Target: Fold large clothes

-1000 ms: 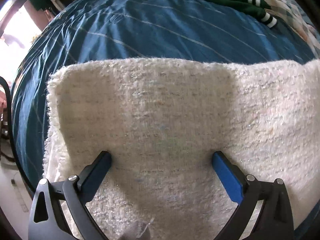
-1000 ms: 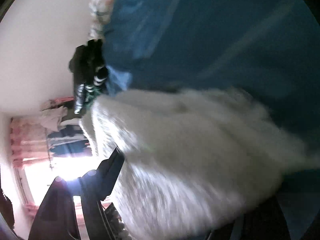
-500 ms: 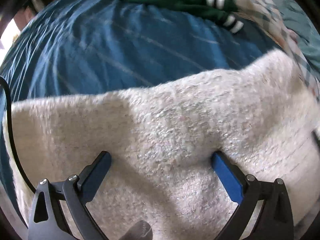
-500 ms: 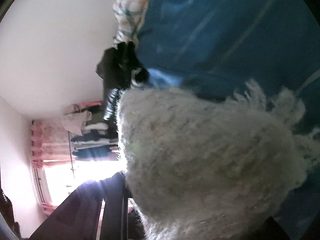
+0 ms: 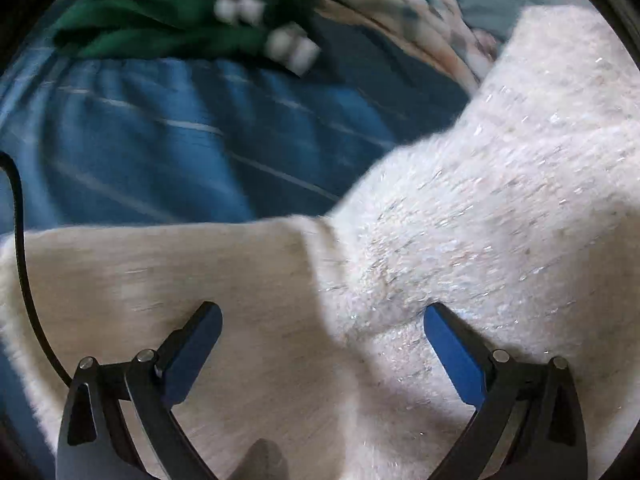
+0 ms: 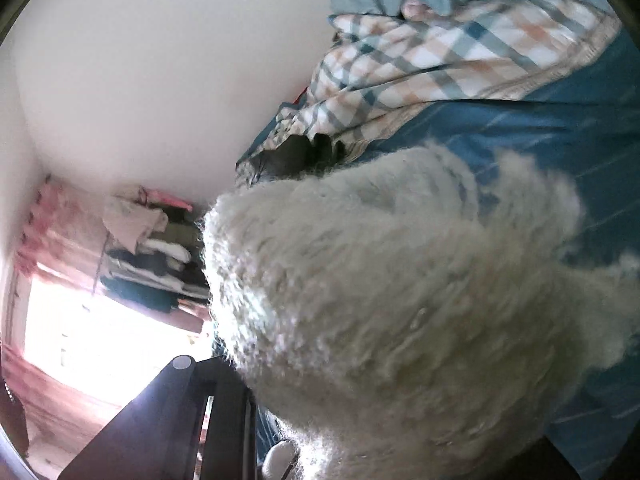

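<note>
1. Cream fuzzy knit garment lies on the blue bed sheet; its right part is raised in a steep slope, its left part flat and low on the bed.
2. Left tool: fingers spread wide over the flat knit, pinching nothing. Black cable arcs at the frame's left edge.
3. Right tool: the knit bulges up directly in front of its lens. Likely clamped on the cloth, but the fingertips are buried under fabric, so I cannot tell its state.
4. Risk: if the right grip is shallow, the heavy knit may slip out mid-lift and the fold collapse.
5. Risk: with the left tool not pinning the lower layer, the whole garment may drag across the sheet rather than fold.
6. Risk: the loose fringe could snag or end up tucked unevenly.
7. Risk: the lifted part could land on the green garment or plaid cloth at the far side of the bed.
8. Hard to read: left view motion-blurred; garment outline cut off in both views; window glare washes out the right tool's frame.
</note>
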### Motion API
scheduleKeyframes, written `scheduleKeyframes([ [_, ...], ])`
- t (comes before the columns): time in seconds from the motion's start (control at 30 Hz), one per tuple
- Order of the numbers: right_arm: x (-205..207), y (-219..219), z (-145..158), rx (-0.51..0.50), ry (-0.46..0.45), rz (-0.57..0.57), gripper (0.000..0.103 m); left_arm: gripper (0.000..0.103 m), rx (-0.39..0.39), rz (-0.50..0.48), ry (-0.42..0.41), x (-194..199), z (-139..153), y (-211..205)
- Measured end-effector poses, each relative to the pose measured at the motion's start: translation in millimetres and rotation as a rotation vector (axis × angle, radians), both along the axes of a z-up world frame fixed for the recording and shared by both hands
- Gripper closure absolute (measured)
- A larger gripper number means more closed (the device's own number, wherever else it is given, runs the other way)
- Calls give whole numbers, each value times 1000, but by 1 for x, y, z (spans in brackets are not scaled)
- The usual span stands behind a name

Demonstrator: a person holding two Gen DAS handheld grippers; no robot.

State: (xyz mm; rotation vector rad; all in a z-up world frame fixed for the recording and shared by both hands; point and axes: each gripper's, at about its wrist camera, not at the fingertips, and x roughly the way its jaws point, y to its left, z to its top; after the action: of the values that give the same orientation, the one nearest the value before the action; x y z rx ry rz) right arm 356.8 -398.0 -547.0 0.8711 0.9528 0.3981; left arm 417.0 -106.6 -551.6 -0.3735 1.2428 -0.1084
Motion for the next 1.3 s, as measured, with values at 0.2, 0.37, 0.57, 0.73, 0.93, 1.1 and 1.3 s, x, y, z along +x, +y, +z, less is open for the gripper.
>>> scheduleKeyframes([
  [0.2,-14,131,12,-102,-36,287,82,0,-27,325,46,-116,36,140],
  [0.37,-49,255,-52,-206,35,521,81,1,142,540,140,-240,49,220],
  [0.57,-75,328,-112,-424,124,703,75,1,122,700,182,-314,55,243],
  [0.73,-78,307,-69,-266,121,841,12,1,-34,726,91,-325,73,228],
  [0.93,-88,218,-47,-191,229,761,12,1,-183,655,77,-295,57,197],
  [1.1,-69,148,-74,-299,346,600,12,1,-372,617,34,-265,35,163],
  [1.3,-61,107,-99,-296,407,470,12,84,-343,731,43,-223,5,151],
])
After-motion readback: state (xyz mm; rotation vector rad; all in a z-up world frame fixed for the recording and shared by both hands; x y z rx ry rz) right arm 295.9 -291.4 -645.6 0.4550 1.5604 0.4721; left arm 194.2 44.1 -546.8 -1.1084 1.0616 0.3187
